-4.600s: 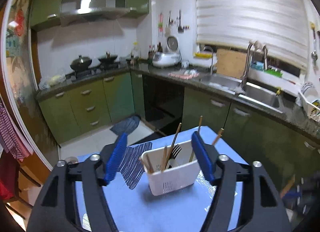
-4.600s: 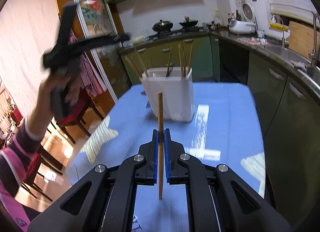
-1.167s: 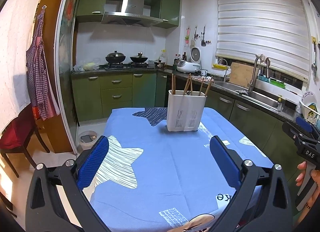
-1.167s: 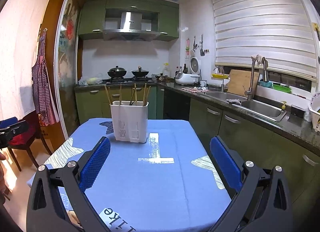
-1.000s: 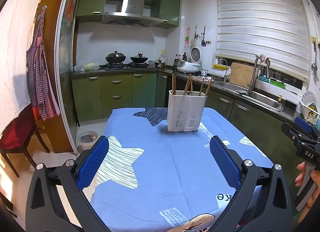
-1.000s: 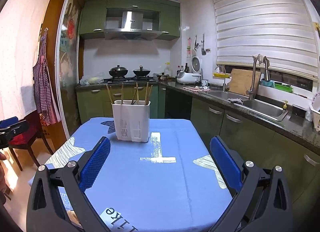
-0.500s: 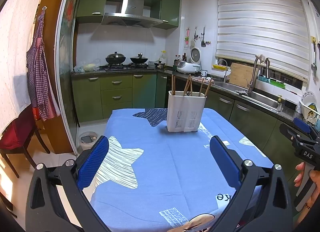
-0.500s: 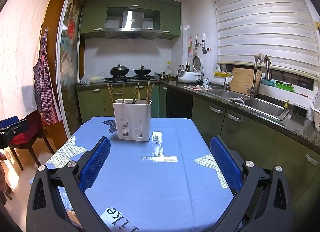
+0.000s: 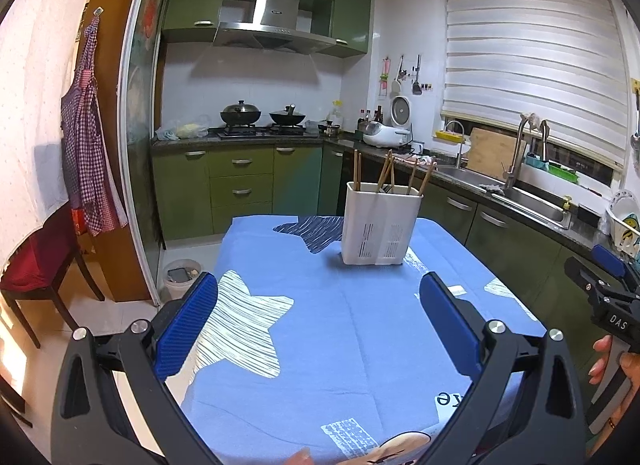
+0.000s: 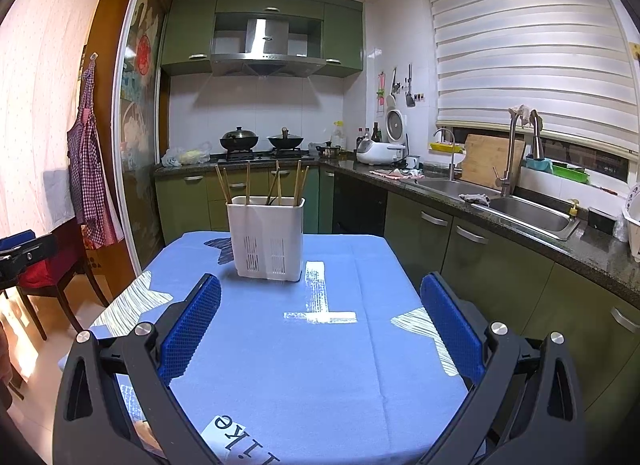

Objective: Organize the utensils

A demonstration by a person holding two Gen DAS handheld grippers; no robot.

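Observation:
A white slotted utensil holder stands upright on the far part of the blue tablecloth; it also shows in the right wrist view. Several wooden chopsticks stand in it, as the right wrist view also shows. My left gripper is open and empty, held back over the near end of the table. My right gripper is open and empty, also at the near end. The right gripper's body shows at the right edge of the left wrist view.
Green kitchen cabinets and a dark counter with a sink run along the right. A stove with two woks is at the back. A red chair stands at the left, a small bin on the floor.
Some seconds ago my right gripper held a chopstick near the holder; now both grippers are open, empty and pulled back. Over the last second the right view drifts slightly; otherwise still.

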